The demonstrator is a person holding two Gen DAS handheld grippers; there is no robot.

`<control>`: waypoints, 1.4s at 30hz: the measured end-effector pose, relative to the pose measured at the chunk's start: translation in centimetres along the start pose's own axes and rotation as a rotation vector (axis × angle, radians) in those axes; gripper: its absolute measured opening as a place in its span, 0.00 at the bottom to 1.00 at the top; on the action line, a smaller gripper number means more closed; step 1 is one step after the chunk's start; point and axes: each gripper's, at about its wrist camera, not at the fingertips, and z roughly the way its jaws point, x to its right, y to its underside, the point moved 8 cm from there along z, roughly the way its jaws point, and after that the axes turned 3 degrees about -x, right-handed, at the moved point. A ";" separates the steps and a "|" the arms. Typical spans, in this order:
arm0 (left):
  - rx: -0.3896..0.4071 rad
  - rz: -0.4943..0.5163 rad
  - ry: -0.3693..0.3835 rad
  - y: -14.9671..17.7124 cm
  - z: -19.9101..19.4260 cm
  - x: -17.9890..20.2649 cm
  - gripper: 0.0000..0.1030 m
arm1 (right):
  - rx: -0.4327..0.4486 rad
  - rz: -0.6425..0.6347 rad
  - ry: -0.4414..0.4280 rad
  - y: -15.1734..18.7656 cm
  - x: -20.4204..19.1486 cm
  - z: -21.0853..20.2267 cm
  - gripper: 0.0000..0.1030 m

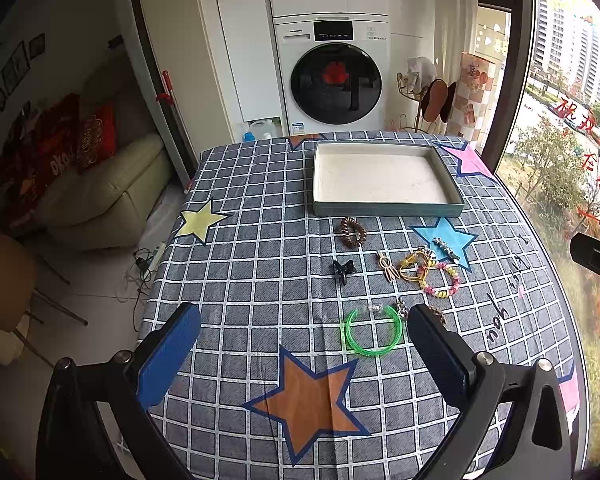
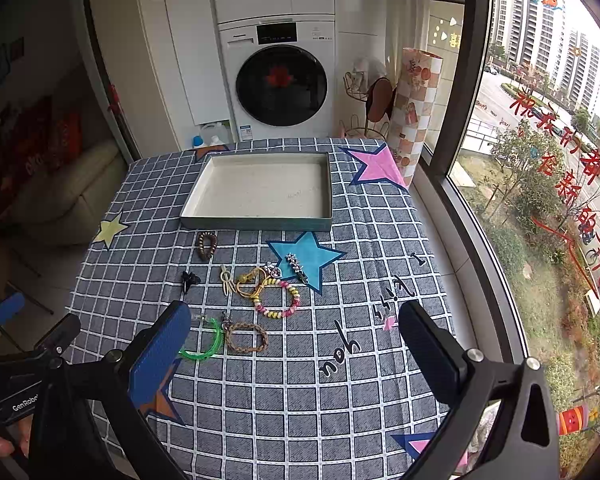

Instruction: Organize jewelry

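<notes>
A shallow white-lined tray [image 1: 384,211] [image 2: 256,223] stands at the far side of the checked tablecloth. In front of it lie a brown coil hair tie [image 1: 353,232] [image 2: 206,245], a black claw clip [image 1: 343,270] [image 2: 189,280], a beige clip [image 1: 387,266] [image 2: 227,278], a yellow cord [image 1: 411,268] [image 2: 251,282], a pink-yellow bead bracelet [image 1: 444,280] [image 2: 278,300], a jewelled barrette [image 1: 446,249] [image 2: 297,267], a green bangle [image 1: 374,331] [image 2: 204,342] and a brown braided bracelet [image 2: 246,337]. My left gripper [image 1: 304,336] is open above the cloth, the bangle by its right finger. My right gripper [image 2: 296,340] is open and empty.
The table [image 2: 284,400] ends at a window ledge on the right. A patterned paper roll [image 2: 414,112] stands at the far right corner. A washing machine [image 1: 332,80] is behind the table. A sofa [image 1: 100,192] and a chair [image 1: 4,280] are to the left.
</notes>
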 end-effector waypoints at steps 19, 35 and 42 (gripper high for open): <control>-0.005 0.004 0.003 0.1 0.1 -0.2 1.00 | -0.002 0.000 0.001 0.1 0.0 0.0 1.00; -0.012 0.014 0.013 -0.1 0.3 -0.1 1.00 | -0.002 0.005 0.009 0.3 0.1 -0.1 1.00; -0.015 0.013 0.013 0.0 0.4 -0.1 1.00 | -0.003 0.006 0.008 0.3 0.1 -0.1 1.00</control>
